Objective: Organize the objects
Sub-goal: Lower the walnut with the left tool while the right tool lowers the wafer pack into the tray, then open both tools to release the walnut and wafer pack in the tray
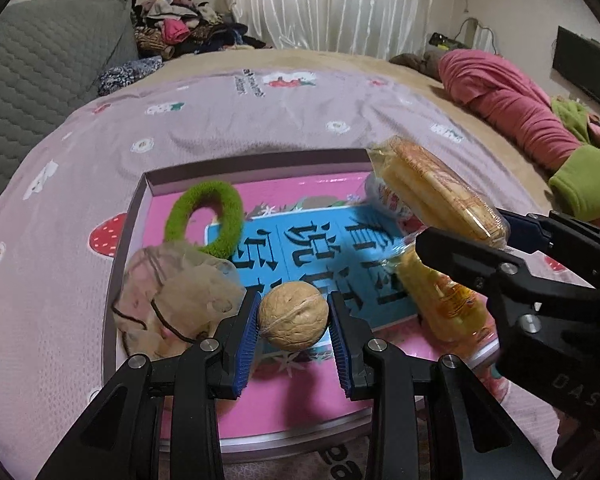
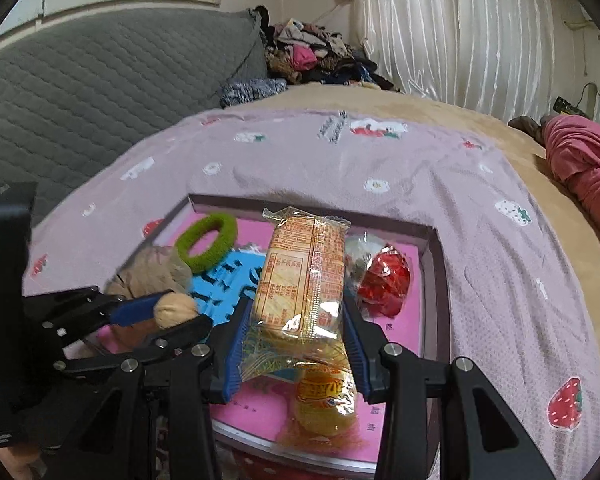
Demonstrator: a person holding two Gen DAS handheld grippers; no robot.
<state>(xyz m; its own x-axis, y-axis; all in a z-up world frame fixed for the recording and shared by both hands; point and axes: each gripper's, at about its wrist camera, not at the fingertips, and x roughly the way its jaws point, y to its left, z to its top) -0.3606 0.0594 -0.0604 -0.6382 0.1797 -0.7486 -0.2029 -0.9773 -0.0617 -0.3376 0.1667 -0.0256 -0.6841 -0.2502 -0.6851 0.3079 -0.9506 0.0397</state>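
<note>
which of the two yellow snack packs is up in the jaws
The cracker pack printed with red text, clamped in the right gripper; the other yellow pack lies below it in the pink tray.

left gripper (image 1: 293,322) clamped, right gripper (image 2: 296,332) clamped

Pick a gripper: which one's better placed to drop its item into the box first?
Left, probably. The left gripper holds the walnut over bare blue box floor. The right gripper holds its cracker packet directly above a yellow snack.
</note>
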